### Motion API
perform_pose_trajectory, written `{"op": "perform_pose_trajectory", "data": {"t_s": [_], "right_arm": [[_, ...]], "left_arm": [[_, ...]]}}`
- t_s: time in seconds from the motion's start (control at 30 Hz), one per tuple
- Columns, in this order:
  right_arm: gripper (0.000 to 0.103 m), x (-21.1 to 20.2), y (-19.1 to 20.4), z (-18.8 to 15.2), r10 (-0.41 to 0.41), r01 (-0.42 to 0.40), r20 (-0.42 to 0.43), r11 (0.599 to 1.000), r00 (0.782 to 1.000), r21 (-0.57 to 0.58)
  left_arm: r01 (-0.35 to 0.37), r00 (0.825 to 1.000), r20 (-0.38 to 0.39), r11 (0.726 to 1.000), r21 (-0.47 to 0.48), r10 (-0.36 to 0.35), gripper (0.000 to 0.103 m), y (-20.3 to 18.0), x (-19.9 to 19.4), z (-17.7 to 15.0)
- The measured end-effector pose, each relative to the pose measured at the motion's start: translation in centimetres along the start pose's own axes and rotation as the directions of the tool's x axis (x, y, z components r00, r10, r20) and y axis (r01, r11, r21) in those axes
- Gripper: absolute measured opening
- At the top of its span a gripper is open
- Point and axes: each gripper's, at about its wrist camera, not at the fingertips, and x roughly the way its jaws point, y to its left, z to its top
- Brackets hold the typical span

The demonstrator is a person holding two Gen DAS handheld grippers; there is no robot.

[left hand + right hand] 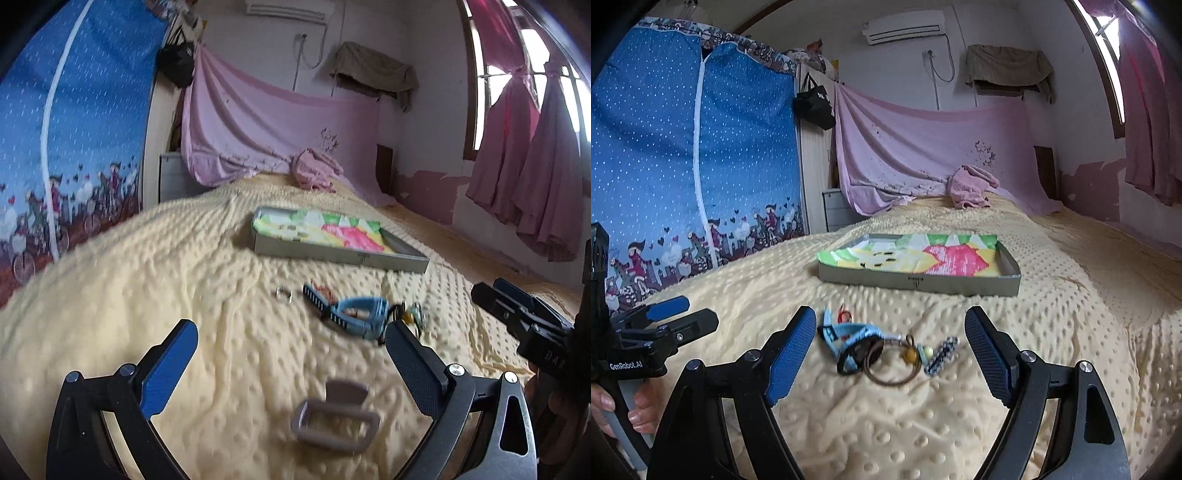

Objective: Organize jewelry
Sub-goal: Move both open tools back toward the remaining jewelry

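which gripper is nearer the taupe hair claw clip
Left. The taupe plastic hair claw clip lies between the open left gripper; the right gripper hangs over the jewelry pile.

Both claws are spread wide and hold nothing: the left claw (291, 339) points forward and low, and the right claw (891, 326) sits level beside it.
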Motion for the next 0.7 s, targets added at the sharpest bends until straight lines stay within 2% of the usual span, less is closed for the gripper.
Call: {"op": "perform_pose_trajectory", "data": {"t_s": [0.27, 0.57, 0.7], "right_arm": [[0.079, -0.1, -0.4, -1.1, -0.003, 0.003, -0.053, 1.0, 0.999, 0.001], [0.079, 1.0, -0.5, -2.3, 0.011, -0.01, -0.118, 1.0, 0.993, 0.006], [0.079, 2.2, -0.5, -2.7, 0.026, -0.024, -0.179, 1.0, 0.983, 0.011]], "left_arm": [[0.0, 0.998, -0.063, 1.0, -0.021, -0.001, 0.102, 0.2, -0.1, -2.5], [0.052, 0.986, -0.157, 0.998, -0.024, -0.055, 0.102, -0.7, 0.8, -4.5], [0.072, 0.981, -0.18, 0.997, 0.004, -0.07, 0.102, -1.3, 1.2, -4.8]]}}
